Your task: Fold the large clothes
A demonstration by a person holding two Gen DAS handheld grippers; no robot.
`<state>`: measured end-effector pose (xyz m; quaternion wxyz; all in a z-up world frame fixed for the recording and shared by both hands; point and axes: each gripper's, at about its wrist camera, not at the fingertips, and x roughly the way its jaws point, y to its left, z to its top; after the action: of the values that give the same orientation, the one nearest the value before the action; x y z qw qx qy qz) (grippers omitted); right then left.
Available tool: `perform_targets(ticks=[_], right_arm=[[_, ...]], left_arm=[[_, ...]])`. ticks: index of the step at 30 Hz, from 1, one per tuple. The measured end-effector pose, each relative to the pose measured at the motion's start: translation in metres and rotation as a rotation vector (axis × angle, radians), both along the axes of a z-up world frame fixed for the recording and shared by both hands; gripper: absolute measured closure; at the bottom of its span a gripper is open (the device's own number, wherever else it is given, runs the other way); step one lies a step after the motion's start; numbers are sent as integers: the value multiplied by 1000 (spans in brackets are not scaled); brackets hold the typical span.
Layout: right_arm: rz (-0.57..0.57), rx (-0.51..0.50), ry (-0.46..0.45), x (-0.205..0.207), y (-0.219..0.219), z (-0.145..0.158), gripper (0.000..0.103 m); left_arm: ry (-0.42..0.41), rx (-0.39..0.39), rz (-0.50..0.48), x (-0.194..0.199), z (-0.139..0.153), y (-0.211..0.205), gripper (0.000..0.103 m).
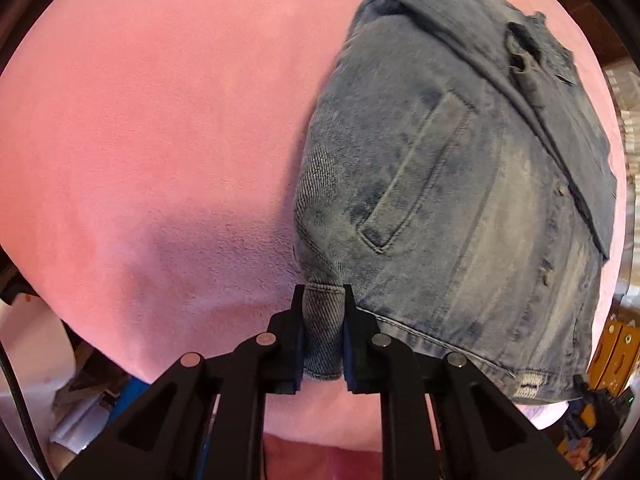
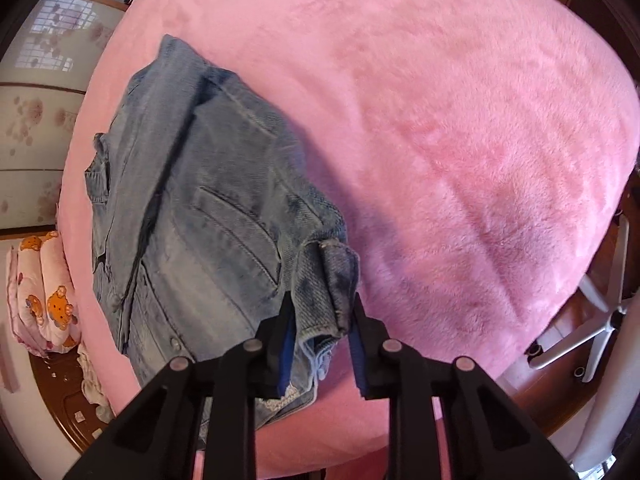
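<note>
A faded blue denim jacket (image 1: 460, 184) lies partly folded on a pink plush bed cover (image 1: 160, 120). My left gripper (image 1: 323, 292) is shut on a bunched corner of its hem, and the cloth fills the gap between the pads. In the right wrist view the same denim jacket (image 2: 192, 208) stretches away to the left over the pink cover (image 2: 460, 140). My right gripper (image 2: 322, 300) is shut on the other hem corner, a thick fold of denim with a cuff-like edge. Both held corners are raised off the cover.
A pillow with a bear print (image 2: 44, 292) lies on the wooden floor at the left of the bed. A white swivel chair base (image 2: 592, 320) stands at the right. Clutter (image 1: 92, 400) sits below the bed's near edge. The cover extends bare beyond the jacket.
</note>
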<state>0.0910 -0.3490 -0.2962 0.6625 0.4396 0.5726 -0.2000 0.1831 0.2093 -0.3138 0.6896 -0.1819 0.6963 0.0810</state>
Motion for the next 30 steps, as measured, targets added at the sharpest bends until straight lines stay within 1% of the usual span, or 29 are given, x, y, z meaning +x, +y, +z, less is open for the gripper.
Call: perform_targets(ticks=[2,5,7,8,9,12,13,15,17,19,21,25,27,30], right_arm=[[5,-2,-26,9,8,21,80],[18,0,-81,29,23,50,81],[38,-8,-104,43,33,68,81],[47,-5,-125,51,35,78,81],[55,-2,-151,60,37,89,81],[68,-11,-214,82,34,117,82],[77,-25,-238,91,32,128,82],[98,-53,-302,108,24,151,82],[119,-66,-356,129,14,167,82],[127,-60,-386,148,4,176,82],[131,-35,-391,173,-10,180,83],[160,-12,-397,224,-26,173,83],[159,19,-392,256,-34,164,83],[139,63,-374,292,-42,146,83]], left_arm=[[-5,-13,-17,4,16,-6,91],[-23,-57,-30,15,45,-13,92],[-28,-87,-45,25,70,-15,92],[-29,-93,-47,29,80,-17,92],[-44,-109,-45,39,95,-19,92],[-110,-143,-12,62,135,-13,92],[-127,-150,0,66,148,-2,92],[-204,-180,47,89,181,10,92],[-262,-191,65,110,196,11,92],[-318,-166,81,132,215,17,92],[-351,-150,101,155,219,18,93],[-362,-162,171,197,205,27,93],[-350,-180,214,221,194,30,93],[-331,-182,244,258,164,28,93]])
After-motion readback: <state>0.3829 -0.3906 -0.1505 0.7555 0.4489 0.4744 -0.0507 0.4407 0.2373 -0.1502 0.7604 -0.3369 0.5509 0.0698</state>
